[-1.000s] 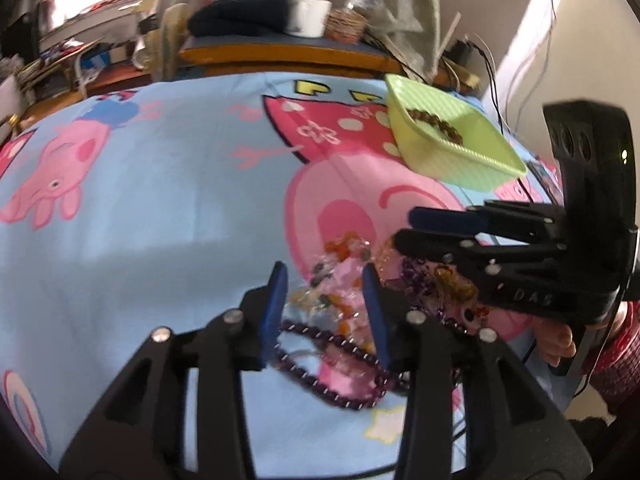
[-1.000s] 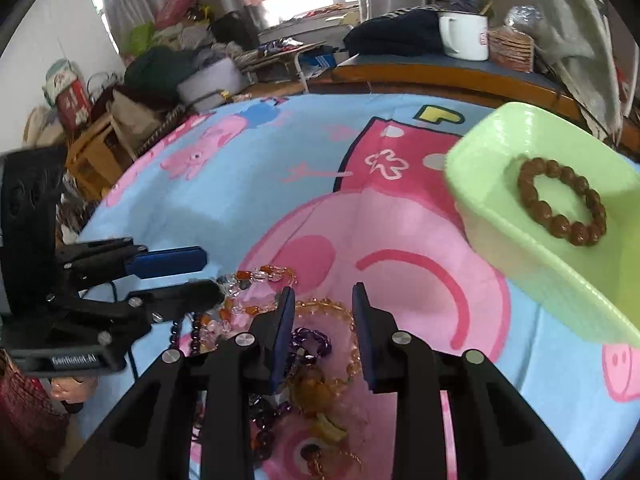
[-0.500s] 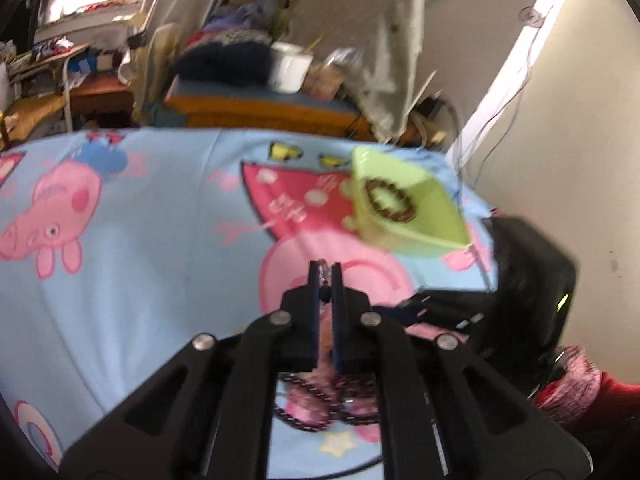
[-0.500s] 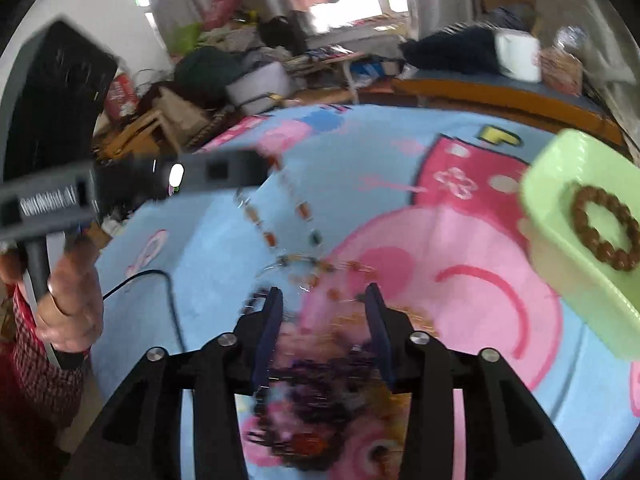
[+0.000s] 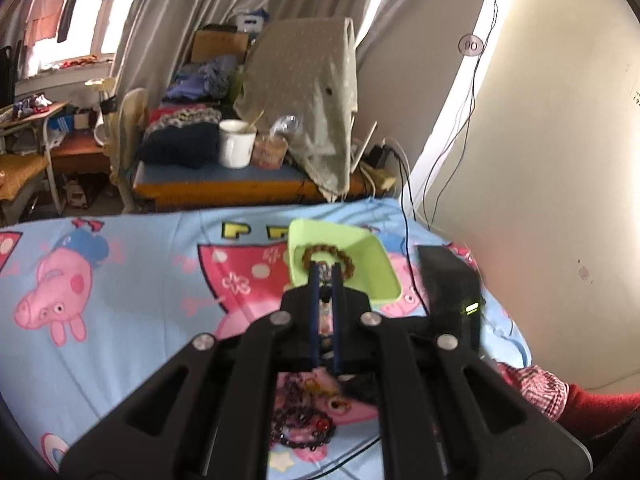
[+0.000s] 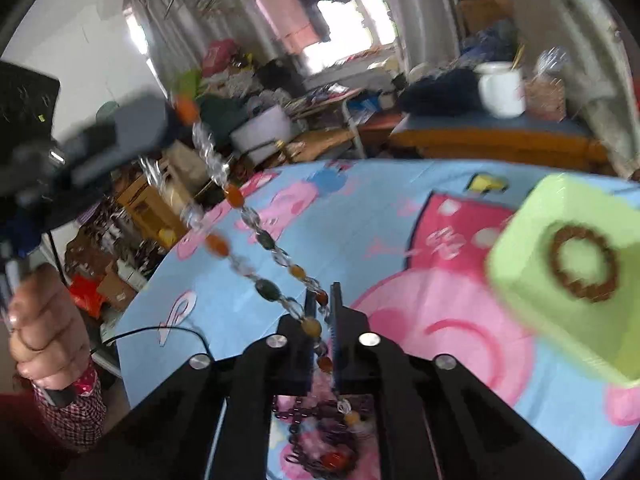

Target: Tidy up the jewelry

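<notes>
The left gripper (image 5: 326, 270) is raised above the bed with its blue-edged fingers drawn nearly together, pinching one end of a beaded necklace (image 6: 248, 216); seen from the right wrist, that gripper (image 6: 160, 120) sits up and to the left, blurred, with the strand hanging from it. The necklace of orange, green and clear beads runs down in two lines to the right gripper (image 6: 322, 300), whose fingers are pressed close on the strand's lower part. Below and behind both claws, on the cartoon-pig bedsheet (image 5: 132, 280), lies a tangled jewelry pile (image 6: 320, 432) of dark purple and amber beads. Ahead of the left claw, just past its fingertips, stands a green tray (image 5: 372, 268) holding a brown bead bracelet (image 5: 329, 255); from the right claw the tray (image 6: 516, 264) sits off to the right. The left hand (image 6: 44, 332) grips its handle at the lower left.
</notes>
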